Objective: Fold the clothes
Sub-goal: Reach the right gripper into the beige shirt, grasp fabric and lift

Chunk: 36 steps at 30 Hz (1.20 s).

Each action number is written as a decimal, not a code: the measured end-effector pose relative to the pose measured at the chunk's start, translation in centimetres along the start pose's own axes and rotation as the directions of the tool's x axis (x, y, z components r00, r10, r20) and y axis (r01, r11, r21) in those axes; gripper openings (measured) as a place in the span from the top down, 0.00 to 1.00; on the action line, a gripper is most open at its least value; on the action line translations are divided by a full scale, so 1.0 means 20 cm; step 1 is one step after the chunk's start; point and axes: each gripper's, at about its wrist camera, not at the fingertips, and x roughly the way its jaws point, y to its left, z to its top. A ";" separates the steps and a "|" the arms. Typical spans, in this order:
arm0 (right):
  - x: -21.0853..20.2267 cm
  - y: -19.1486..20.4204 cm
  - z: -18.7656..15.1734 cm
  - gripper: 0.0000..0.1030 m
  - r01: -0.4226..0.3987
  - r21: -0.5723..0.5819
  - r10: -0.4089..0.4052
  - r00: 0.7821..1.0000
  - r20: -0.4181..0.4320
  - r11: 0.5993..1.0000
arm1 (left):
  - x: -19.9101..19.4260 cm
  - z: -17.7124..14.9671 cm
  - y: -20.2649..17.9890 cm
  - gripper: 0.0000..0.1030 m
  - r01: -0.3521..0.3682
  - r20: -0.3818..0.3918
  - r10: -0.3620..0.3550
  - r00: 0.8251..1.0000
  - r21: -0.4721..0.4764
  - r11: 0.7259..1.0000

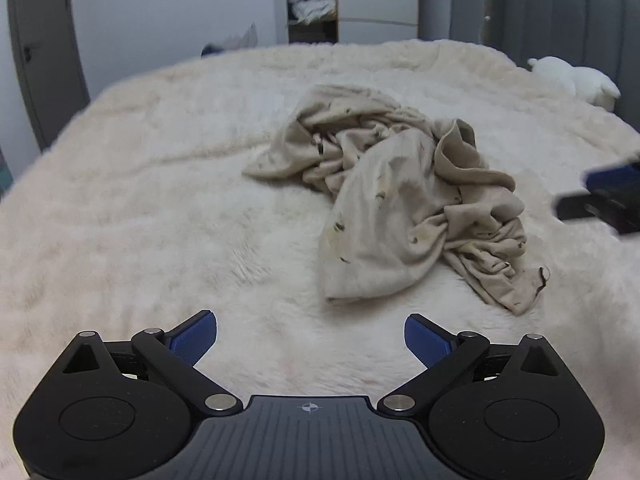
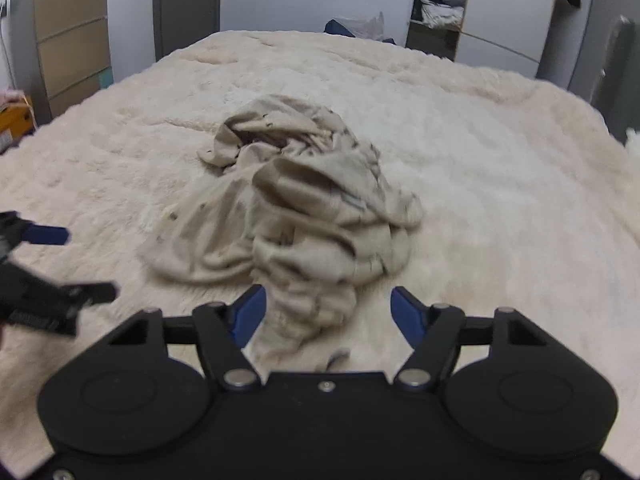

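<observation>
A crumpled beige garment [image 1: 392, 200] with small dark marks lies in a heap on the cream fluffy bed cover [image 1: 160, 200]. My left gripper [image 1: 310, 328] stands open over bare cover, short of the garment's near left edge. In the right wrist view the garment [image 2: 304, 216] reaches down between the fingers of my right gripper [image 2: 327, 300]. Its near end lies against the left blue pad [image 2: 252, 308], while the right pad stands apart from the cloth, so the gripper is open. Each gripper shows blurred at the edge of the other's view: right gripper [image 1: 588, 192], left gripper [image 2: 76, 264].
The bed cover [image 2: 500, 180] spreads wide around the heap. A grey headboard [image 1: 560, 16] and a white plush toy [image 1: 576, 80] are at the far right. Beyond the bed stand a wardrobe shelf with clothes [image 2: 440, 4], a door [image 2: 188, 4] and wooden drawers [image 2: 68, 32].
</observation>
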 end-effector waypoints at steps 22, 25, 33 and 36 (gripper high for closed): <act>-0.10 -0.03 0.00 0.99 -0.003 0.020 0.002 0.999 0.042 1.000 | -0.11 0.05 0.11 0.01 -0.079 0.077 0.073 0.994 0.076 0.994; -0.32 -0.06 -0.10 0.99 -0.022 0.052 0.017 0.995 0.094 0.998 | -0.12 0.03 0.08 0.00 -0.065 0.077 0.056 0.995 0.116 0.991; -1.00 -0.19 -0.38 0.99 -0.130 0.219 0.064 0.957 0.283 0.967 | -0.13 -0.07 -0.14 0.00 0.041 0.068 -0.064 0.996 0.302 0.952; -1.17 -0.26 -0.38 0.99 -0.171 0.259 0.068 0.929 0.364 0.951 | -0.14 -0.10 -0.22 0.00 0.073 0.075 -0.107 0.991 0.360 0.930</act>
